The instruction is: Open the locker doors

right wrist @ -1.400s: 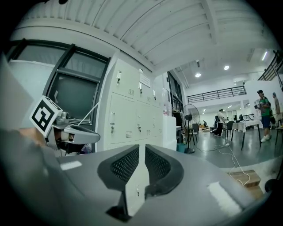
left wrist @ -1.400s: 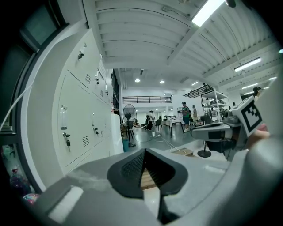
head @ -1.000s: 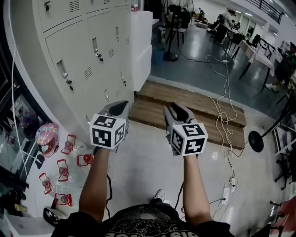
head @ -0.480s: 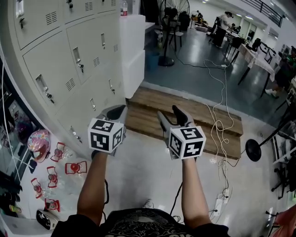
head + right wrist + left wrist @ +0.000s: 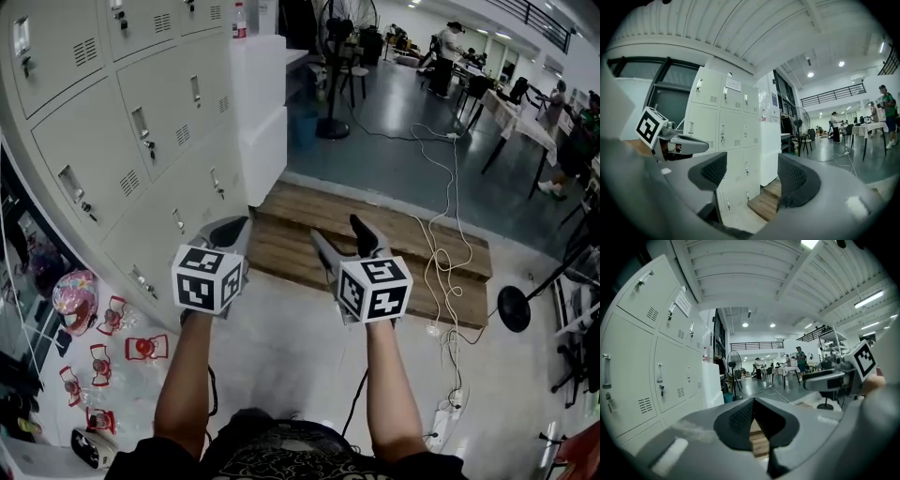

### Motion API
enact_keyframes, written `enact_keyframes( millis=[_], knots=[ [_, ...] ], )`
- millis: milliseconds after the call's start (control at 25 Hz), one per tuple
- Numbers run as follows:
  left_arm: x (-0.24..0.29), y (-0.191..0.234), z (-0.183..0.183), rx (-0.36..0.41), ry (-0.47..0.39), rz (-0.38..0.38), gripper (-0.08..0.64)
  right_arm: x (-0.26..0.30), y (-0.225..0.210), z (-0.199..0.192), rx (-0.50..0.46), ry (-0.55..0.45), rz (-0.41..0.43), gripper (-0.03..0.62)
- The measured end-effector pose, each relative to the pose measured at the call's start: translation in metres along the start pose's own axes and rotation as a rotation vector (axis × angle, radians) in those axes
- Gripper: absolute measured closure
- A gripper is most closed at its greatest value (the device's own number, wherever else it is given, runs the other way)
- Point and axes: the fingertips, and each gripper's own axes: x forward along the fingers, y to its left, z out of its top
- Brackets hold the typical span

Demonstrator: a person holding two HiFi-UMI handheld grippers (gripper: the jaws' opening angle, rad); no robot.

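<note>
Now that the right gripper has just spread its jaws wide on nothing, while the left gripper is pressed together and empty, the locker doors, all closed at the left, look ready for a first reach.

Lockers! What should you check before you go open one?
1. All lockers shut, waiting to be opened: ok.
2. The right gripper open: ok; its fingers have just been opening, with nothing between them.
3. The left gripper open: not ok, its fingers are together.
4. A gripper at a handle: not ok, both are apart from the lockers.
5. Doors unlocked: cannot tell.
</note>
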Motion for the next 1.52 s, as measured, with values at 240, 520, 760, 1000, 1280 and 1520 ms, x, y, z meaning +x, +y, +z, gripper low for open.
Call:
enact_keyframes(
  millis=[240,520,760,1000,1280,1520],
  knots=[
    [0.011,0.007,0.005,0.025,-0.011,0.019,0.555,0.014,-0.008,0.001,-0.01,0.006,0.022,0.265],
    [0.026,0.039,-0.003,0.012,0.015,0.065,0.555,0.051,-0.01,0.001,-0.014,0.004,0.055,0.265],
    [0.053,0.076,-0.008,0.004,0.026,0.089,0.555,0.097,-0.015,-0.001,-0.013,0.012,0.074,0.265],
    [0.101,0.128,-0.01,-0.007,0.047,0.098,0.555,0.165,-0.027,-0.005,-0.003,0.031,0.081,0.265],
    [0.157,0.201,-0.002,-0.017,0.062,0.107,0.555,0.256,-0.038,0.003,0.0,0.056,0.092,0.265],
    [0.188,0.265,0.001,-0.035,0.059,0.128,0.555,0.33,-0.033,0.015,-0.011,0.062,0.116,0.265]
  ],
)
